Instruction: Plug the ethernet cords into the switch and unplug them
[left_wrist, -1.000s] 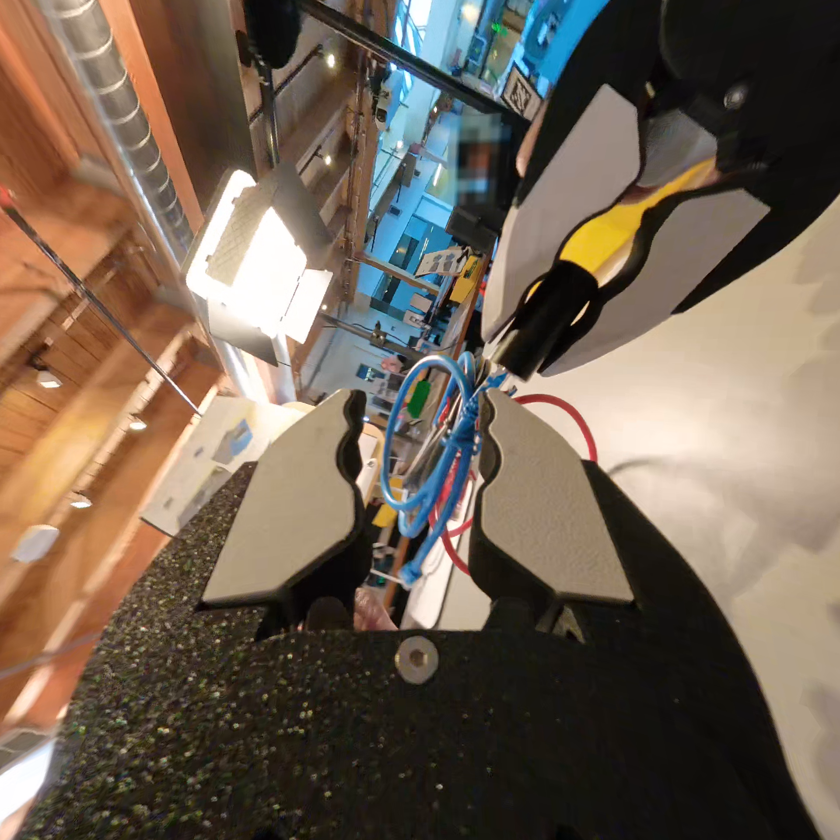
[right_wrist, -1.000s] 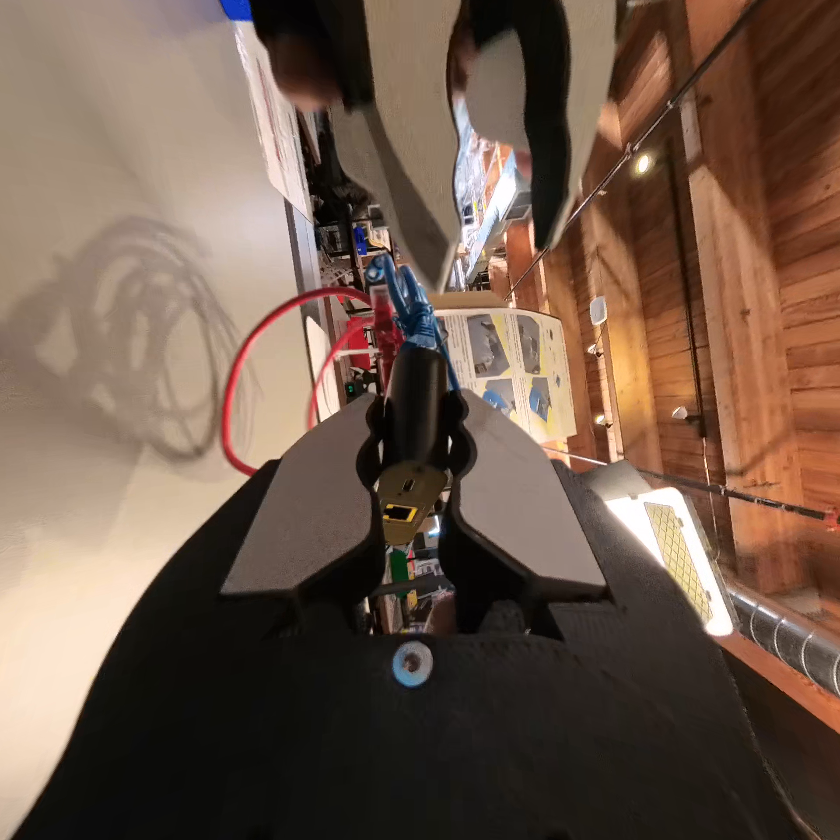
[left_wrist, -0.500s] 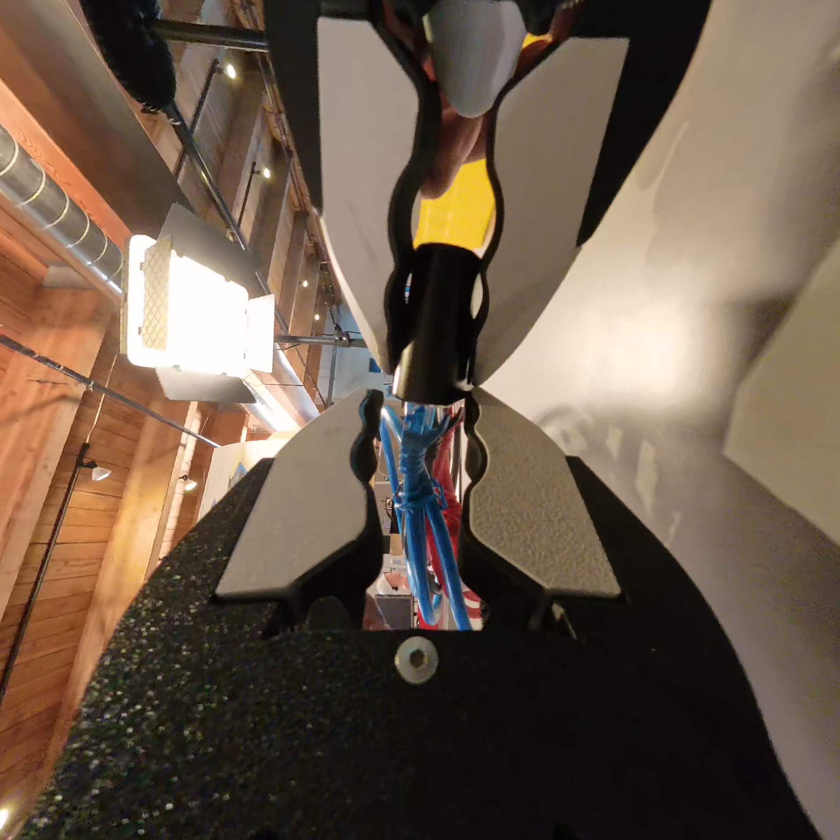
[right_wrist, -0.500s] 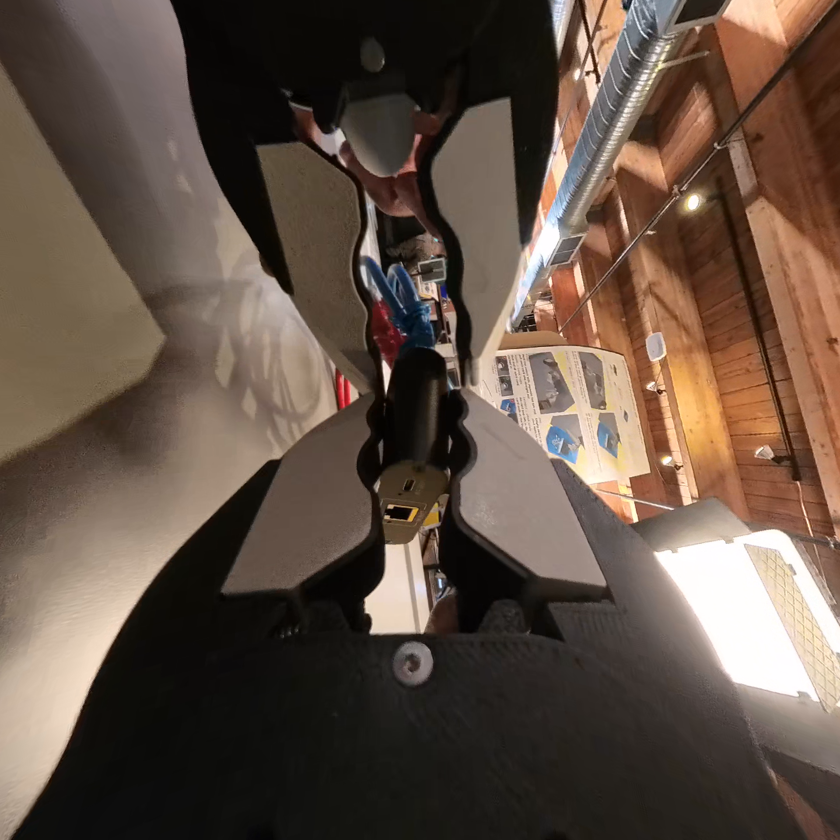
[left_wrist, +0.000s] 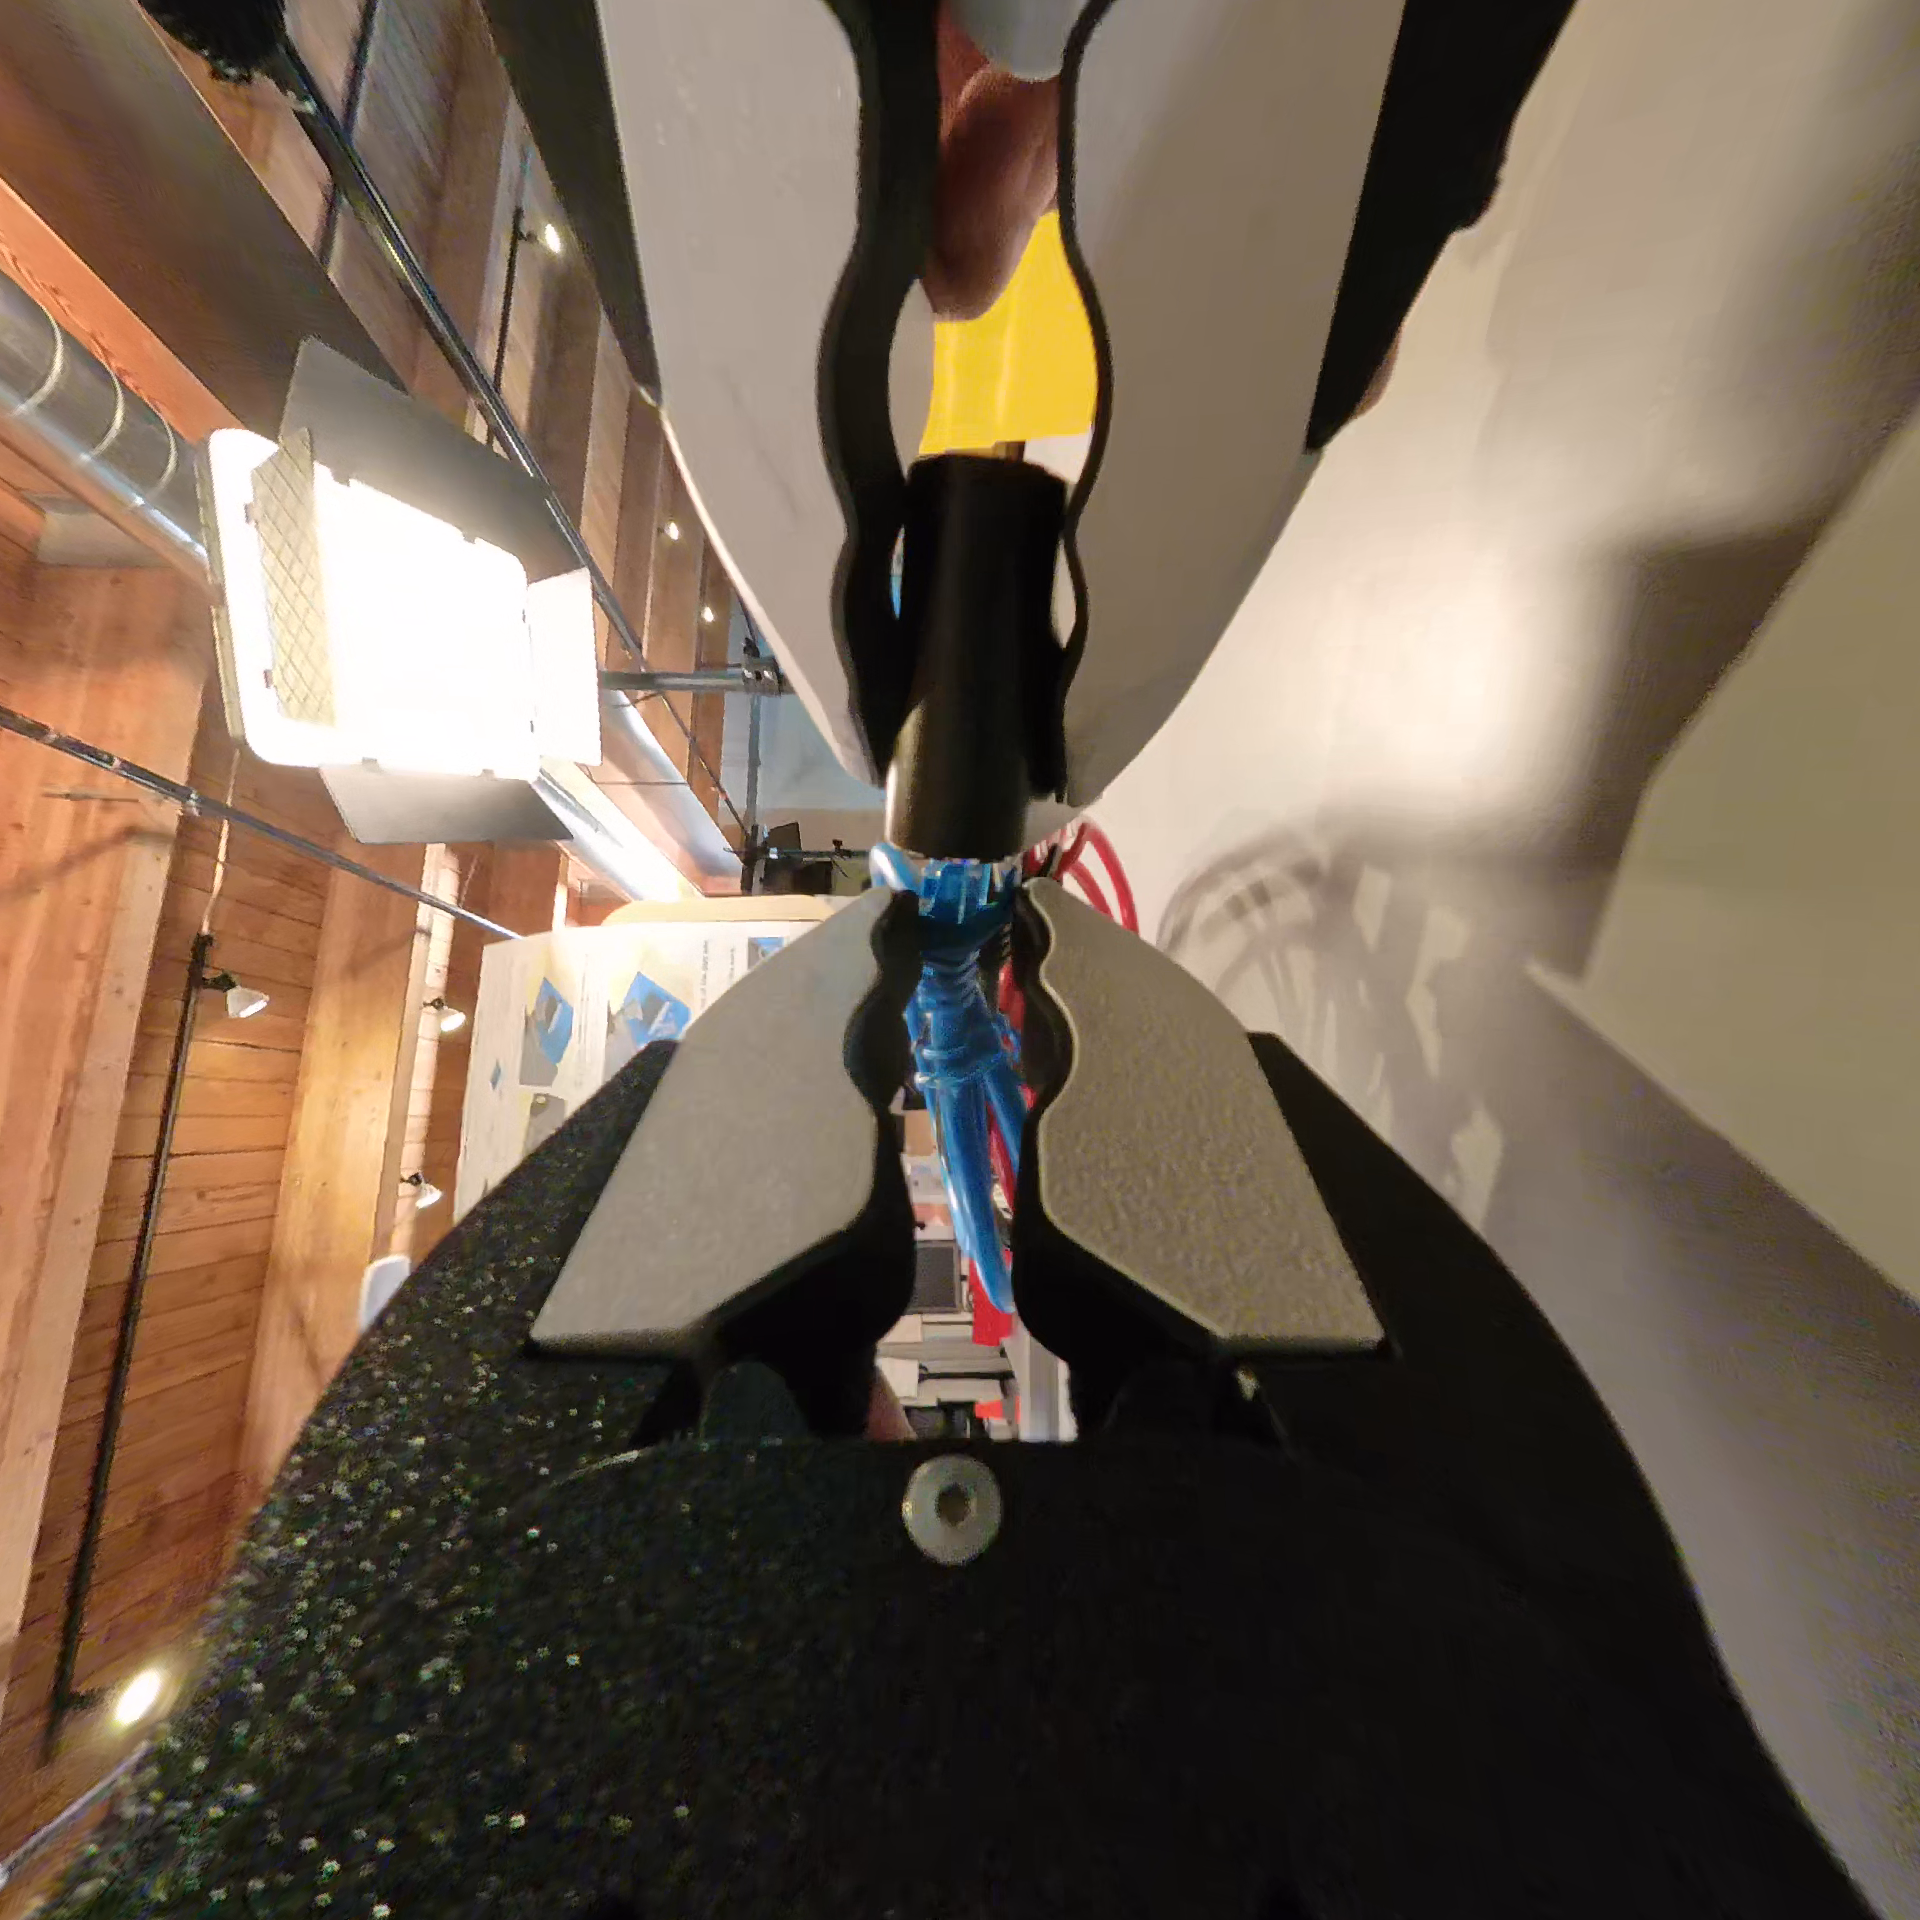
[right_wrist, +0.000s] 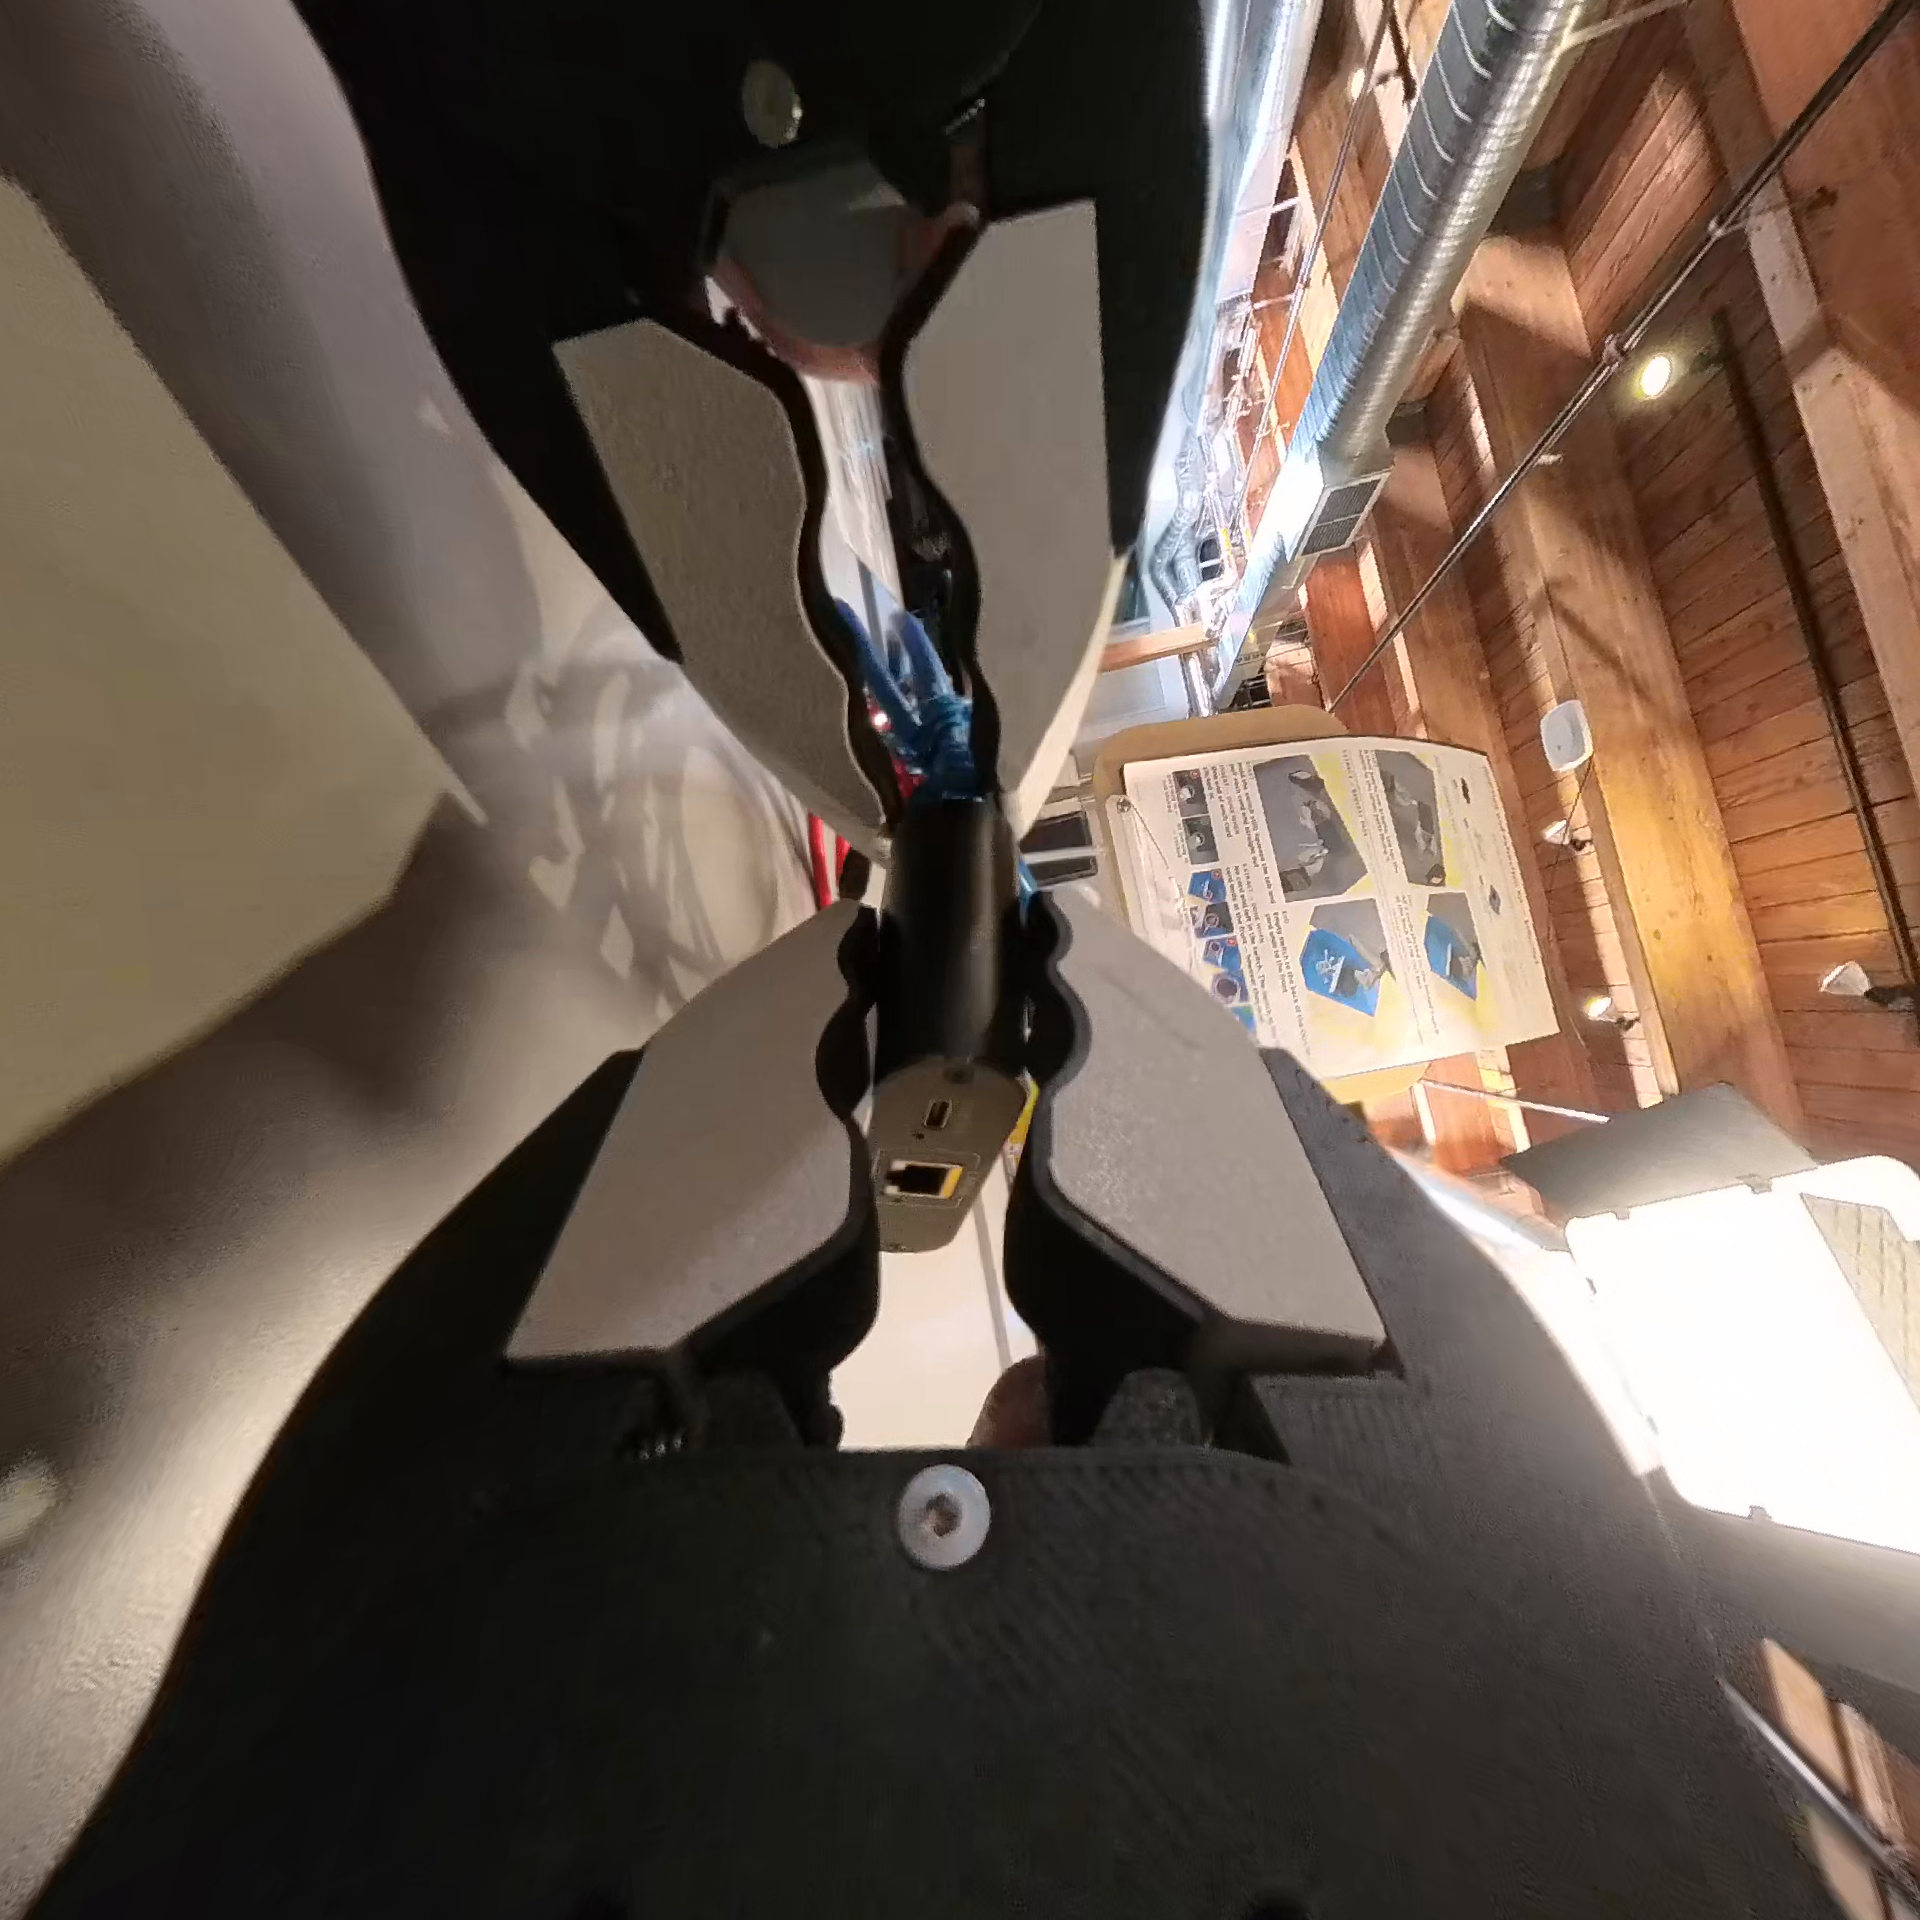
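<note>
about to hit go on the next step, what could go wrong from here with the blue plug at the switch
The left gripper grips the blue cord beside red cords, so they could snag.

The plug tip meets the switch where the port is hidden; misalignment may jam it.

The right gripper holds the switch only by its sides; pushing could slide it.

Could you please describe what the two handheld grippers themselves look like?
Both match: the left claw and right claw each have two flat grey textured fingers with wavy black inner edges, on a speckled black body with one silver screw.
</note>
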